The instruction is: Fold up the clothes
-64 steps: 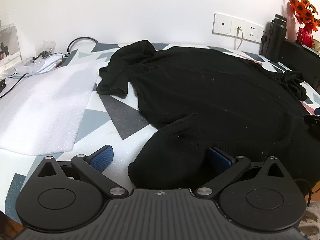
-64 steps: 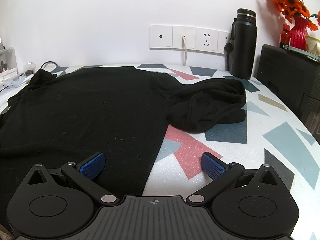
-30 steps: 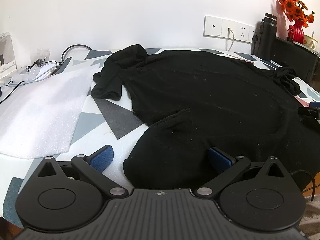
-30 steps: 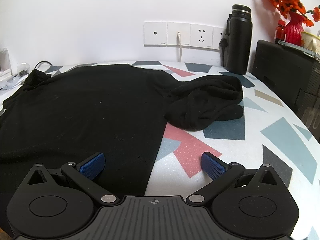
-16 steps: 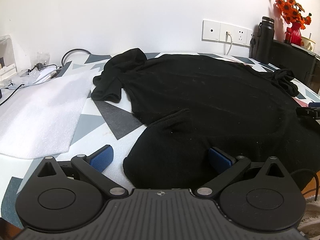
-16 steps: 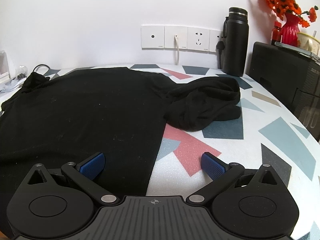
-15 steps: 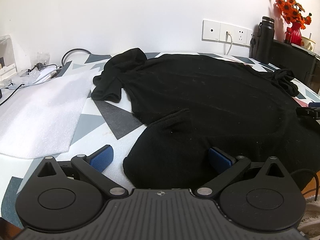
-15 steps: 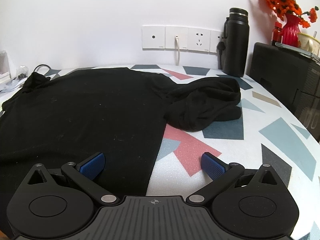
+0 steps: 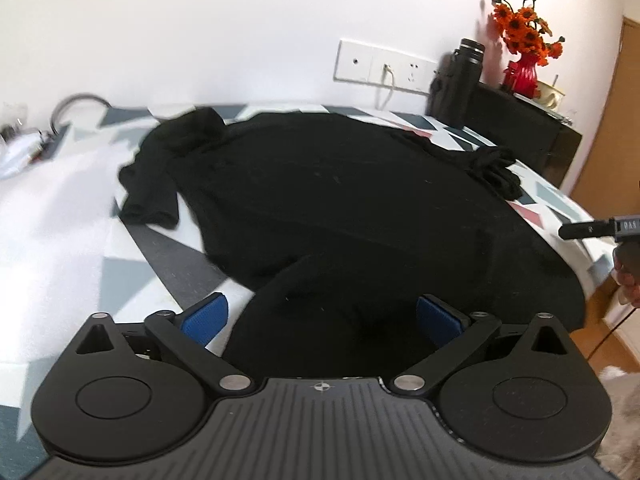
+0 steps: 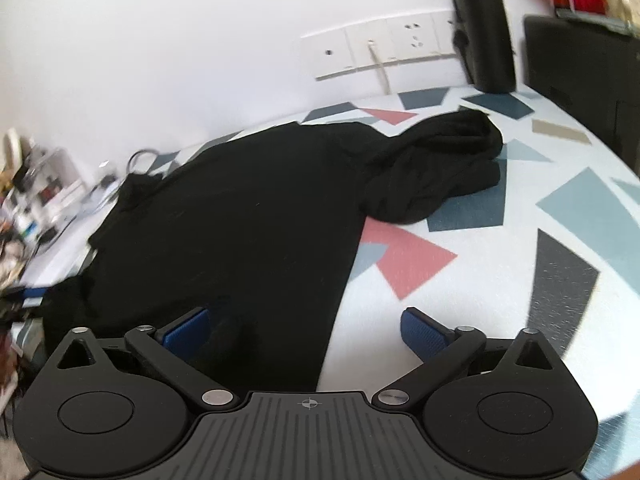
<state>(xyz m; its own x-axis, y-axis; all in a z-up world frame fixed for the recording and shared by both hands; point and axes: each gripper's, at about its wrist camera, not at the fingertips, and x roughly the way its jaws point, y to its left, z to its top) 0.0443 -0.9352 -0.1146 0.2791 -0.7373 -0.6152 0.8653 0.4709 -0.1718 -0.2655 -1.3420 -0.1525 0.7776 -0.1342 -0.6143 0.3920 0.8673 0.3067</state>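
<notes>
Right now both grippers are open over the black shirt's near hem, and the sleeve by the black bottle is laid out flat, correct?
Not quite. The right wrist view shows that sleeve bunched in a heap, not flat. Both the left gripper and right gripper are open over the black shirt.

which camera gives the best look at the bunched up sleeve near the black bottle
The right wrist view. There the bunched sleeve lies large and unblocked on the patterned cover, in front of the black bottle. In the left wrist view the same sleeve is small and far off toward the right edge, its folds hard to read.
</notes>
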